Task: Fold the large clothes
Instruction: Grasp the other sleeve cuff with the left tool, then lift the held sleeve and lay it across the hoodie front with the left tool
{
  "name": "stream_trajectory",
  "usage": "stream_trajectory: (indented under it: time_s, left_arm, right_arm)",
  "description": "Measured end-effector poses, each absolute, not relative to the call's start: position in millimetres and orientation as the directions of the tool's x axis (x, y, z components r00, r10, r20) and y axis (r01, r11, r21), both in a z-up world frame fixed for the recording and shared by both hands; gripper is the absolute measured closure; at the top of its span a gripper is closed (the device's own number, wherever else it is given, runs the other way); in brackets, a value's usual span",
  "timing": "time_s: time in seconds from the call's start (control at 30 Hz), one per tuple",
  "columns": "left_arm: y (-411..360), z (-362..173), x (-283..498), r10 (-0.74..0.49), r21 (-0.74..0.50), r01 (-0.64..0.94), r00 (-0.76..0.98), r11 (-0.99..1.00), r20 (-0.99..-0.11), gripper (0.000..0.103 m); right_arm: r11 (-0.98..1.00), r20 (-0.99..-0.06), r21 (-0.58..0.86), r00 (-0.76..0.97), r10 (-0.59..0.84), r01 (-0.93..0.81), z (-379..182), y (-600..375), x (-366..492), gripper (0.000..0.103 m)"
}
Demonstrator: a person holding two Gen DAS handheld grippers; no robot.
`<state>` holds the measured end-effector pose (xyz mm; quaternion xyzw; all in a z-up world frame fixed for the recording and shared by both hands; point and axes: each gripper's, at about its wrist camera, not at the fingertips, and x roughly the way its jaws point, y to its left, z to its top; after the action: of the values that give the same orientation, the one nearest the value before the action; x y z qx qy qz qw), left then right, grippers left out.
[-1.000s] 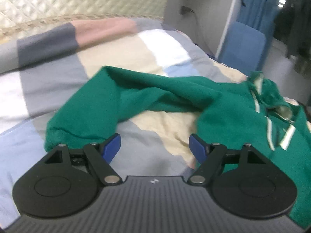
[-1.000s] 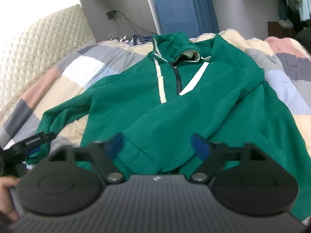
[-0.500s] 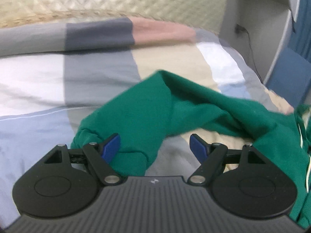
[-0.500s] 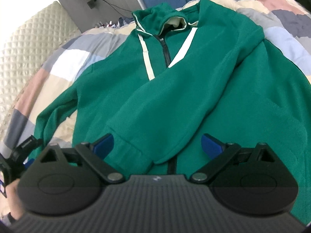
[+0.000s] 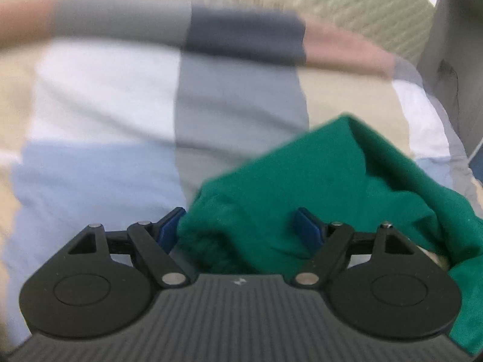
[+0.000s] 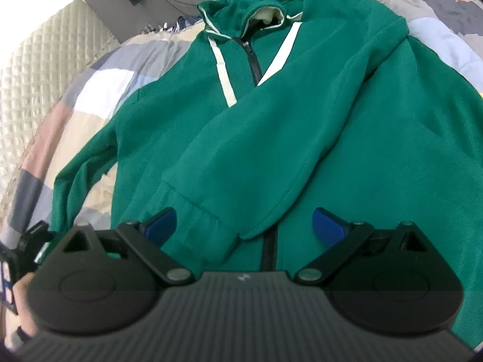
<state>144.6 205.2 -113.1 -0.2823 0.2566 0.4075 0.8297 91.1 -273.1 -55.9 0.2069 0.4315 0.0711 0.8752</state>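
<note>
A green zip jacket (image 6: 302, 135) with white stripes lies face up on the bed. Its one sleeve is folded across the front, and that sleeve's cuff (image 6: 202, 229) lies under my right gripper (image 6: 244, 226), which hangs open and wide just above the cloth. The other sleeve (image 6: 78, 175) stretches out to the left. In the blurred left wrist view that sleeve's end (image 5: 256, 211) lies bunched between the blue pads of my left gripper (image 5: 238, 226). The jaws stand open around it; the left pad (image 5: 169, 229) is at the cuff's edge. The left gripper (image 6: 30, 241) also shows in the right wrist view.
The patchwork bedspread (image 5: 105, 105) in grey, white, blue and beige covers the bed. A quilted cream headboard (image 6: 30, 75) runs along the left side. A grey cabinet (image 5: 452, 45) with a cable stands beyond the bed. A hand (image 6: 21, 301) holds the left gripper.
My left gripper has swung left along the sleeve and dropped to its end, which now sits between the jaws. My right gripper has sunk closer to the jacket and its jaws have widened.
</note>
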Motion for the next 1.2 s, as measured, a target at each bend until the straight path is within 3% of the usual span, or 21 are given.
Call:
stream_trajectory:
  time_s: [0.07, 0.13, 0.2, 0.3, 0.43, 0.63, 0.73, 0.9, 1.07, 1.2]
  left_arm:
    - [208.9, -116.6, 144.5, 0.520, -0.291, -0.807, 0.564, 0.514, -0.642, 0.022]
    - [211.9, -115.4, 141.2, 0.502, -0.343, -0.787, 0.599, 0.513, -0.624, 0.032]
    - [214.1, -113.1, 141.5, 0.491, -0.348, -0.781, 0.605, 0.519, -0.627, 0.062]
    - [216.1, -104.6, 139.7, 0.487, -0.354, -0.763, 0.628, 0.541, -0.608, 0.072]
    - [214.2, -72.6, 143.7, 0.516, -0.320, -0.727, 0.667, 0.608, -0.537, 0.075]
    - [190.4, 15.4, 150.0, 0.473, -0.297, -0.575, 0.808, 0.762, -0.350, 0.077]
    - [164.7, 61.4, 149.2, 0.377, -0.297, -0.454, 0.882, 0.840, -0.282, 0.077]
    - [92.0, 115.6, 151.8, 0.116, -0.325, -0.165, 0.979, 0.931, -0.167, 0.077]
    - [2.0, 116.6, 168.1, -0.132, -0.293, 0.071, 0.972, 0.954, -0.196, 0.076]
    - [-62.6, 74.2, 189.0, -0.260, -0.299, 0.165, 0.915, 0.940, -0.310, 0.075]
  right_arm:
    - [0.907, -0.729, 0.417, 0.615, 0.300, 0.051, -56.7, -271.7, 92.0, 0.005]
    - [0.910, -0.731, 0.412, 0.614, 0.297, 0.050, -57.3, -271.1, 93.1, 0.005]
    - [0.912, -0.734, 0.408, 0.612, 0.295, 0.050, -57.9, -270.7, 93.5, 0.005]
    - [0.911, -0.733, 0.409, 0.613, 0.297, 0.048, -57.2, -270.7, 93.1, 0.005]
    - [0.910, -0.722, 0.412, 0.626, 0.294, 0.047, -54.1, -274.0, 92.9, 0.005]
    - [0.895, -0.688, 0.443, 0.661, 0.300, 0.054, -45.9, -284.0, 91.8, 0.005]
    - [0.890, -0.666, 0.452, 0.686, 0.292, 0.061, -39.9, -290.6, 91.4, 0.005]
    - [0.878, -0.637, 0.471, 0.723, 0.267, 0.090, -33.2, -305.8, 89.5, 0.005]
    - [0.842, -0.615, 0.516, 0.753, 0.235, 0.158, -31.8, -330.1, 85.7, 0.005]
    - [0.803, -0.604, 0.559, 0.766, 0.222, 0.208, -36.6, -349.1, 78.9, 0.005]
